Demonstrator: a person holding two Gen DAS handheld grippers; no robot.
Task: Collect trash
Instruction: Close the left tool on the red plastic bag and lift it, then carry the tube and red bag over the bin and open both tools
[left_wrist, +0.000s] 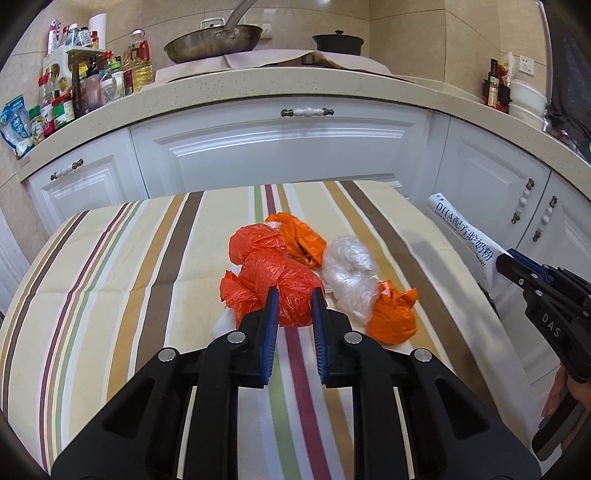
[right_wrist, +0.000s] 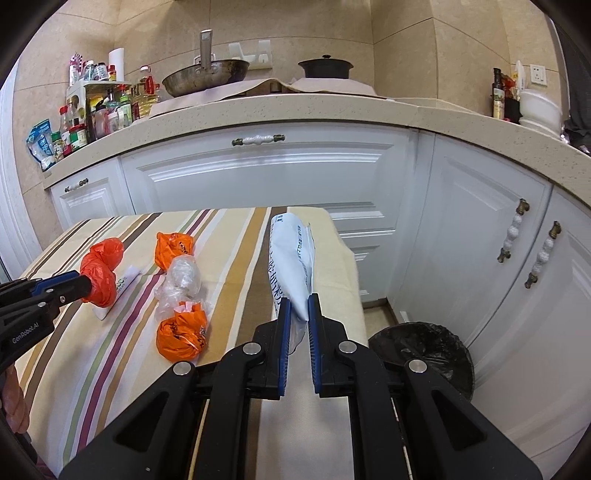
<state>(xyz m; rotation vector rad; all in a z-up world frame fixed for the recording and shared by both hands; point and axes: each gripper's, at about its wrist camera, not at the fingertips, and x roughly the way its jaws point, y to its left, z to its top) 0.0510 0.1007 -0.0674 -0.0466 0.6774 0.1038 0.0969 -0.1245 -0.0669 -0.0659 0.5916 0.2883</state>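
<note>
While the left gripper (left_wrist: 294, 295), at lower centre of its view, pinches a red bag (left_wrist: 275, 280) over the striped table (left_wrist: 110, 277), the right gripper (right_wrist: 299, 301) clamps a white pouch (right_wrist: 291, 266) at the table's right edge. Two orange bags (right_wrist: 173, 249) (right_wrist: 181, 328) and a clear bag (right_wrist: 181, 280) lie on the cloth left of the pouch; a black-lined bin (right_wrist: 424, 354) stands at lower right of the right wrist view, beside the table.
</note>
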